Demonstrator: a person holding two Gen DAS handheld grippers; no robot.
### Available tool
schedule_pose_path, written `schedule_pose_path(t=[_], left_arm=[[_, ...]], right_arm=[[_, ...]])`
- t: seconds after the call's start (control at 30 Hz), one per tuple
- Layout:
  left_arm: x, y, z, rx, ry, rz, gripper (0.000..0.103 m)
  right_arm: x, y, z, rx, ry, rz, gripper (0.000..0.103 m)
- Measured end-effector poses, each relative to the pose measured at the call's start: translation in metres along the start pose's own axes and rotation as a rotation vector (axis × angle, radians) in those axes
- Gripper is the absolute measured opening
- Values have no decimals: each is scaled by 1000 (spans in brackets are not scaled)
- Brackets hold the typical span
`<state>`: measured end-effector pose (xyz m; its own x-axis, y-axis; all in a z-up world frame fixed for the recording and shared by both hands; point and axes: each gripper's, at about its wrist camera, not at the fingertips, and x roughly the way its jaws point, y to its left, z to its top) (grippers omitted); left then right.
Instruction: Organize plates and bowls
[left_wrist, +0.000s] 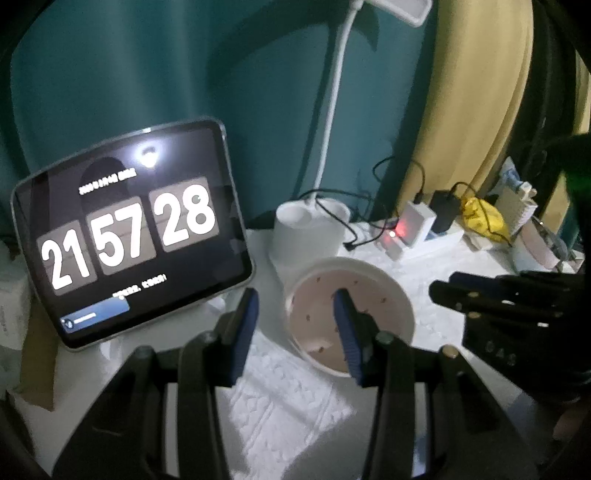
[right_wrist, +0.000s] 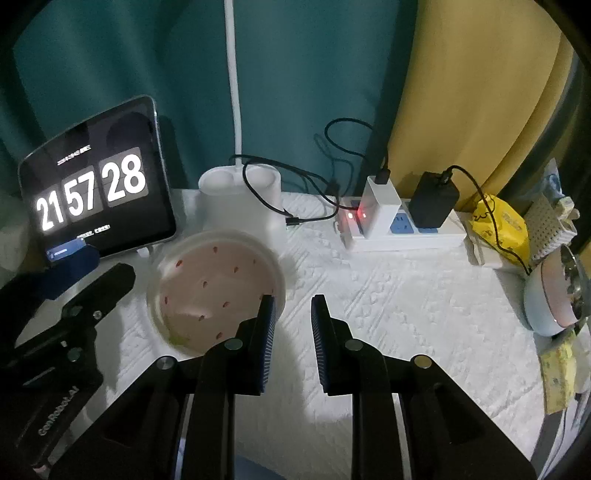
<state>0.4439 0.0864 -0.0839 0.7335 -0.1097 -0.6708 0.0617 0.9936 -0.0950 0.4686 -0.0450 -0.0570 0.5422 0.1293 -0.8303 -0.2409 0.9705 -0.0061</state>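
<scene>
**Barely started: both grippers empty above the plate**

Plainly I'm carrying nothing yet. My left gripper (left_wrist: 295, 332) hangs with jaws parted and empty, its right finger showing in front of the speckled pink plate (left_wrist: 351, 314). My right gripper (right_wrist: 291, 343) has a narrower gap, also empty, just right of that plate's rim. The plate lies on the white embossed table cover (right_wrist: 406, 314), near the tablet clock (right_wrist: 96, 192). A pale blue bowl (right_wrist: 546, 306) sits well apart at the right edge. I judge nothing is stacked yet; everything remains.
</scene>
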Motion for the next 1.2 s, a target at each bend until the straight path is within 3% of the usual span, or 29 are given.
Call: schedule_pose_path(t=[0.1, 0.2, 0.63, 1.2], left_arm=[[14, 0, -3, 2, 8, 5, 44], [28, 1, -5, -14, 27, 9, 44], [52, 9, -11, -43, 87, -7, 44], [74, 3, -21, 1, 197, -10, 44]], right_arm=[[7, 0, 1, 2, -5, 9, 22], [14, 1, 2, -1, -9, 19, 33], [48, 0, 2, 48, 42, 40, 40], [81, 3, -9, 91, 124, 50, 40]])
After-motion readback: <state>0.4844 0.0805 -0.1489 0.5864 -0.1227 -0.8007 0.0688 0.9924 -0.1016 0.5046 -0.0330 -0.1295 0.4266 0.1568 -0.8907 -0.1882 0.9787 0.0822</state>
